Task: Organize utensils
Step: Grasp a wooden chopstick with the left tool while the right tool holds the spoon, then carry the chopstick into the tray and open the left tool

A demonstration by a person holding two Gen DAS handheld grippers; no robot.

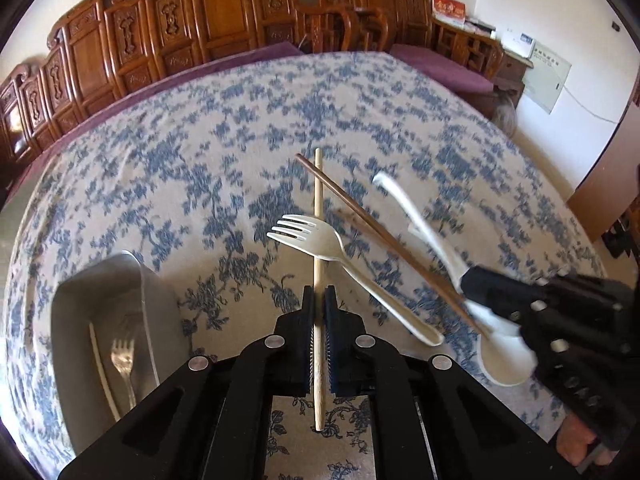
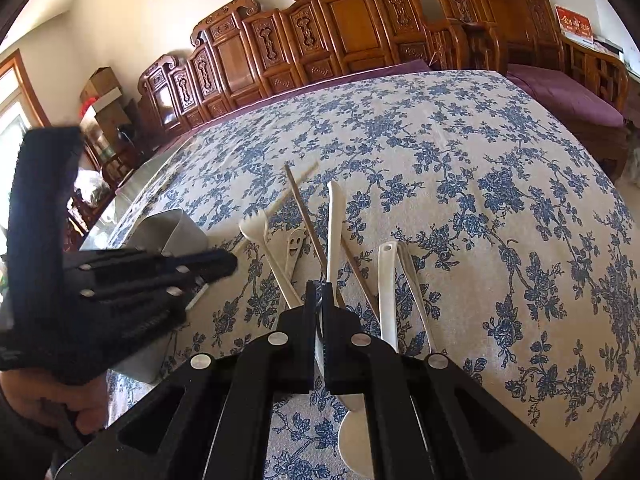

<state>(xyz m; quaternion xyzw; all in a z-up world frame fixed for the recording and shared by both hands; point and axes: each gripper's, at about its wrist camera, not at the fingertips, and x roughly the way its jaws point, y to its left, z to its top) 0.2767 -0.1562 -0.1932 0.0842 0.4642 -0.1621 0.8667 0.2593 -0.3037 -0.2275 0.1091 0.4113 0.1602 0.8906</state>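
Observation:
My left gripper [image 1: 319,292] is shut on a pale bamboo chopstick [image 1: 318,184] that points away over the floral tablecloth. A white plastic fork [image 1: 320,240] crosses that chopstick, and a dark brown chopstick [image 1: 372,232] lies slanted to its right. My right gripper [image 2: 319,288] is shut on the handle of a white spoon [image 2: 334,224]; the spoon's bowl shows below the jaws. In the left wrist view the right gripper [image 1: 466,280] holds this spoon [image 1: 416,220] at the right. From the right wrist view the left gripper [image 2: 232,262] is at the left.
A metal container [image 1: 100,284] at the left holds a metal fork [image 1: 122,356] and a thin white stick. On the cloth lie a smiley-face utensil [image 2: 296,242], another white handle [image 2: 388,280] and a metal handle [image 2: 416,296]. Carved wooden chairs stand behind the table.

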